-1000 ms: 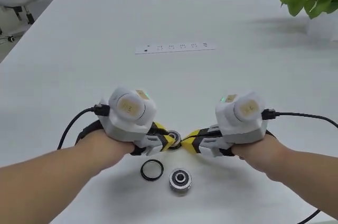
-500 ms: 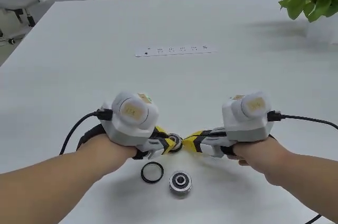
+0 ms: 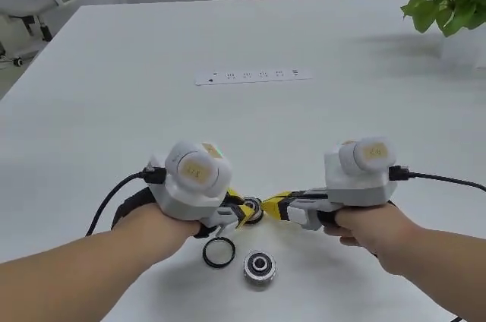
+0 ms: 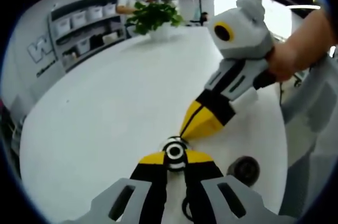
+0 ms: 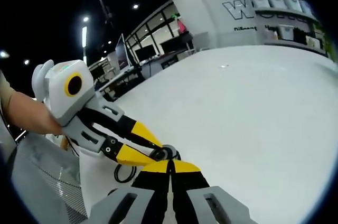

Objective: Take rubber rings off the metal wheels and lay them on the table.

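Jaws of our left gripper are clamping the silver metal wheel just above the white table. The right gripper, jaws closed together, is touching its black rubber ring. We are favouring a firm pinch and a steady outward peel.

The left gripper and right gripper are pale grey with yellow-and-black tips; rubber ring black, wheel silver, table white
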`<state>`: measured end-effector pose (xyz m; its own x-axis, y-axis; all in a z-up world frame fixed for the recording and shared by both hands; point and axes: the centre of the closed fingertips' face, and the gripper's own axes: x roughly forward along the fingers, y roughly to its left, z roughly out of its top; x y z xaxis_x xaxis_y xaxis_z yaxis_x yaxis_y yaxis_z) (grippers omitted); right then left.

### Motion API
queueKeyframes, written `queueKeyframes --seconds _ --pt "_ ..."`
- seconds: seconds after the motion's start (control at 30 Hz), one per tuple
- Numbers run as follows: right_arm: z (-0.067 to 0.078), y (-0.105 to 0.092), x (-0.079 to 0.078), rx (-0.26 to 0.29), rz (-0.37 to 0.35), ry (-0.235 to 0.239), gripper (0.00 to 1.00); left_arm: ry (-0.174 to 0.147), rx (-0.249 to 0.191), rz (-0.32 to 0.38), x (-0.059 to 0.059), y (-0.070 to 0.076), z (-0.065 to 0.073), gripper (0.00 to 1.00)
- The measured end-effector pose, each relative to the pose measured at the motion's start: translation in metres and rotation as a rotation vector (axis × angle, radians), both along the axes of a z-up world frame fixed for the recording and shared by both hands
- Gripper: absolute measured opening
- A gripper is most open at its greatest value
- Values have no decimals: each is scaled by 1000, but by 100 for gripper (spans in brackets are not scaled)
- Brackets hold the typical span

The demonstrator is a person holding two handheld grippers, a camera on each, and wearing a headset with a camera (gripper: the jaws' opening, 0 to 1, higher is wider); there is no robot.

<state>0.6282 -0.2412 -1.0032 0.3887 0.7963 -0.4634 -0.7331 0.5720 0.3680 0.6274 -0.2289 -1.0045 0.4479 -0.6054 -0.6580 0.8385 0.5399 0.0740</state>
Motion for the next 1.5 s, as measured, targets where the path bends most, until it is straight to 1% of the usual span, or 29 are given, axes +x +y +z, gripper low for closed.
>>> queueKeyframes --seconds 0.07,0.1,0.23,0.27,0.3,0.33,0.37,0.43,0.6,0.73,0.8,0.87,1.0,1.1,1.2,1.27,1.37,1.5 --pt "2 3 -2 6 5 -1 0 -2 0 0 0 0 0 12" --pt "2 4 -3 -3 15 -13 0 -2 0 1 0 0 0 12" --pt "4 8 -5 9 26 -12 0 -3 1 0 0 0 0 11" --pt "5 10 -6 15 35 -16 0 -2 1 0 0 0 0 11" --pt "9 14 -6 41 38 -15 0 -1 -1 -2 -1 -1 0 11" --pt "9 17 -11 39 62 -8 0 -2 1 -2 -1 -1 0 11" --pt "9 16 -8 23 57 -29 0 -3 2 0 -1 -1 0 12" --pt "6 14 -7 20 61 -19 0 -6 -3 0 -1 -1 0 12" --pt "9 13 -11 45 65 -8 0 -6 -6 1 -1 -1 0 12" --pt "6 10 -10 33 55 -1 0 -8 -12 1 -1 -1 0 12" --pt "1 5 -8 -2 48 -3 0 -23 3 -23 -2 -1 0 12" --pt "0 4 -9 -4 48 -2 0 -22 9 -25 -2 -2 0 13" --pt "1 3 -9 -11 44 -4 0 -35 25 -48 -3 -2 1 13" --pt "3 2 -8 -9 40 -3 0 -33 35 -60 -4 0 2 13" --pt "4 2 -9 -4 38 -2 0 -38 38 -69 -6 1 4 14" --pt "6 2 -10 -2 37 -4 0 -36 36 -81 -9 3 6 15" --pt "9 2 -10 4 36 -6 0 -30 22 -93 -14 4 10 20" --pt "14 3 -10 14 35 -9 0 -47 13 -117 -20 9 19 26"
